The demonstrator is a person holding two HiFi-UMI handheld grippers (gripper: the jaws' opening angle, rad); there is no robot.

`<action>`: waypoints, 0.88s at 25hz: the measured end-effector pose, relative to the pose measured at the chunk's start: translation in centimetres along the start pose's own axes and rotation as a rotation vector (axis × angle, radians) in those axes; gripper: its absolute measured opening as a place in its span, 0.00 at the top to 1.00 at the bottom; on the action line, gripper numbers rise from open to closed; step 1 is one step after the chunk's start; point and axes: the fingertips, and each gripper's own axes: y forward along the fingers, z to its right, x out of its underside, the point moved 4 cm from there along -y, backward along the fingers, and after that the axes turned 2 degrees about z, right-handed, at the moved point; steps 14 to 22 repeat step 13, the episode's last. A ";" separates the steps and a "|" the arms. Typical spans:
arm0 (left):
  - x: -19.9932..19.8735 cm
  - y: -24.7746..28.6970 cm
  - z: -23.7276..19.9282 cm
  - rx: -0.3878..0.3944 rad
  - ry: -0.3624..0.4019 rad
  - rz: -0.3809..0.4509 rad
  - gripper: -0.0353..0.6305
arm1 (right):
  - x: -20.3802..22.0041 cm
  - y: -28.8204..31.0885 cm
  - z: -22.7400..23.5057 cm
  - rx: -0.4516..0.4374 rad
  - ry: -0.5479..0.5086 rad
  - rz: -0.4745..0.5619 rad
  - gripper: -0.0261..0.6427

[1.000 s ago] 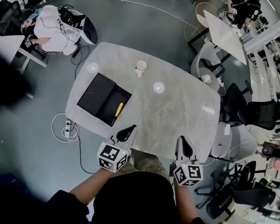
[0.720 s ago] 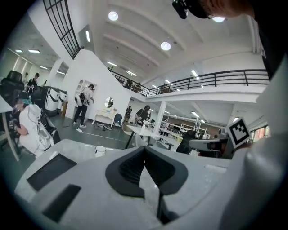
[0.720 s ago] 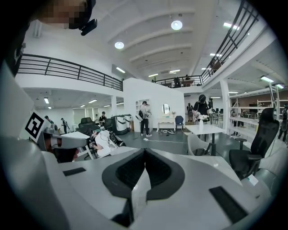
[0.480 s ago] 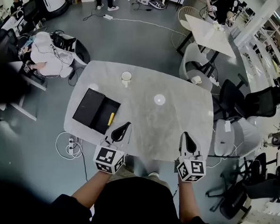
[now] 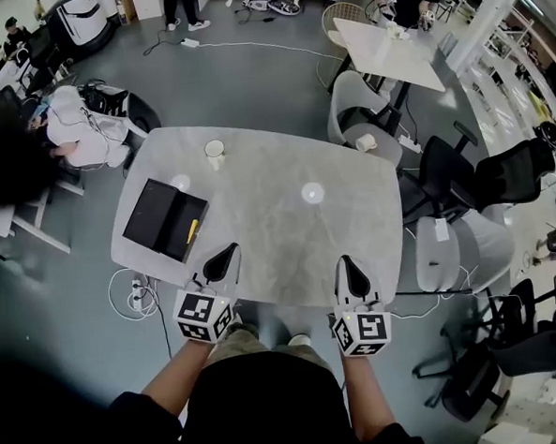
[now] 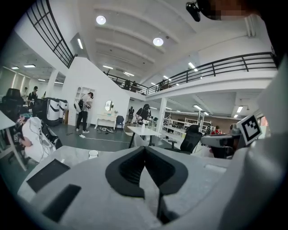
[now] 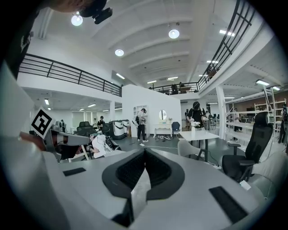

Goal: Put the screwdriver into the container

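The table (image 5: 288, 234) is mostly bare: its whole middle and right half lie open to me from near edge to far edge. At the table's left end the black container (image 5: 155, 214) lies open and flat, a low thing in the way there. A white cup (image 5: 215, 153) stands by the table's far edge, left of middle. Chairs (image 5: 351, 109) crowd the table's right side; cables (image 5: 136, 289) lie on the floor off its near-left corner.

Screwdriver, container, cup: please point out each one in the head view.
screwdriver (image 5: 192, 231), head view, on its yellow handle.
container (image 5: 151, 213), head view, on its bare black left half.
cup (image 5: 215, 153), head view, on its white rim.
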 end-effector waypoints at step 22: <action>0.6 -1.7 6.4 -0.049 0.020 0.021 0.92 | -0.1 -4.8 4.1 -0.032 -0.013 0.033 0.94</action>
